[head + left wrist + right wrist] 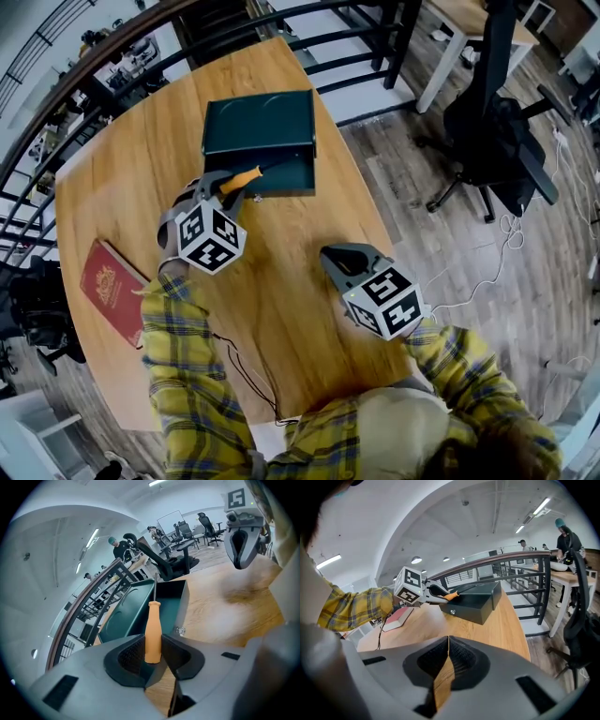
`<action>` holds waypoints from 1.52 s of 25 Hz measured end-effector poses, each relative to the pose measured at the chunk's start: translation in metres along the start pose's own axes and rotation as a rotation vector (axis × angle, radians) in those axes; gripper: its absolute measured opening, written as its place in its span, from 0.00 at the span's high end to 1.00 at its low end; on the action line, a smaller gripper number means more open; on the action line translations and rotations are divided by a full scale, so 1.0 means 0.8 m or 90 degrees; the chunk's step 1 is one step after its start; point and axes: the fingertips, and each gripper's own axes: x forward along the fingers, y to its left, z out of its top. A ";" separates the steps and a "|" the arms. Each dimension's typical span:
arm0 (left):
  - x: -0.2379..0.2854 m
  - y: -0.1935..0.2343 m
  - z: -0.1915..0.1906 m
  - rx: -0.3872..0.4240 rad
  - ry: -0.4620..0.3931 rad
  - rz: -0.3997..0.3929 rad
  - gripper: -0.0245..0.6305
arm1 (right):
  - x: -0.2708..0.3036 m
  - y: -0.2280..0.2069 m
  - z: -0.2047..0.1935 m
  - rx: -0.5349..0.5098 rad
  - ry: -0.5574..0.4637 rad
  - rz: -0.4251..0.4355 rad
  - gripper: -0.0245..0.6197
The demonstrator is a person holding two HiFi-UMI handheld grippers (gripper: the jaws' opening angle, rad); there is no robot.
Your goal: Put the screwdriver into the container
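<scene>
A screwdriver with an orange handle and a thin metal shaft is clamped in my left gripper, which is shut on the handle. Its shaft points over the front edge into the dark green open container at the table's far side, with the lid raised behind. In the right gripper view the screwdriver reaches above the container. My right gripper hovers over the table's right part, shut with nothing between its jaws.
A red book lies near the table's left edge. The wooden table is bordered by a dark railing at the back. An office chair stands on the floor to the right. A thin cable trails near the front edge.
</scene>
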 end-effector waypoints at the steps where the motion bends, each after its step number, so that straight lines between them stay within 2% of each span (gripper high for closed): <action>1: 0.001 0.002 0.001 0.004 0.000 0.002 0.80 | 0.002 -0.001 0.000 0.002 0.001 0.001 0.86; 15: 0.017 0.026 0.006 0.027 -0.012 -0.005 0.80 | 0.019 -0.007 -0.005 0.011 0.011 0.010 0.86; 28: 0.035 0.023 -0.005 0.057 0.008 -0.071 0.80 | 0.034 -0.014 -0.002 0.024 0.012 0.006 0.86; 33: 0.043 0.021 -0.003 0.035 0.008 -0.100 0.80 | 0.038 -0.022 -0.002 0.029 0.015 0.002 0.86; 38: 0.052 0.021 -0.004 0.066 0.029 -0.115 0.80 | 0.041 -0.026 -0.002 0.029 0.017 -0.001 0.86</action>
